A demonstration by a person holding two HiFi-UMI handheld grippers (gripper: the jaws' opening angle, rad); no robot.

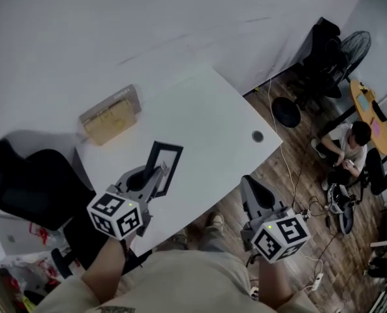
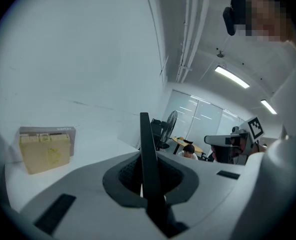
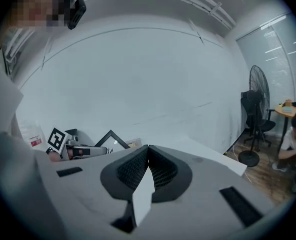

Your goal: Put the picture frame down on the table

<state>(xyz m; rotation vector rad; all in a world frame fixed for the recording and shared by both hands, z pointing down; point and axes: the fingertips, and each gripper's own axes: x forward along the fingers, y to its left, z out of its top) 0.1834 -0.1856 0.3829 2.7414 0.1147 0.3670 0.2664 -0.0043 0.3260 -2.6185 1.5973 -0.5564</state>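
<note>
A: The picture frame [image 1: 169, 156] is pinched by the left gripper [image 1: 155, 175], its jaws pressed onto the black edge. In the left gripper view the frame is seen edge-on, upright between them.

B: And where is it set against the tan box [image 1: 109, 115]?

A: It is held on the person's side of the box, a little to its right and apart from it, over the white table [image 1: 213, 106]. It is carried tilted, one corner up. Whether its lower edge is touching the tabletop cannot be told.

B: What is kept in that box?

A: Nothing can be made out. The box is closed, and only a yellowish face with a grey panel behind it is shown in the left gripper view.

B: The right gripper [image 1: 248, 188]?

A: It is held well to the right of the box, off the table's edge and above the wooden floor [image 1: 297, 168]. Its jaws are pressed together, with nothing caught between them.
</note>
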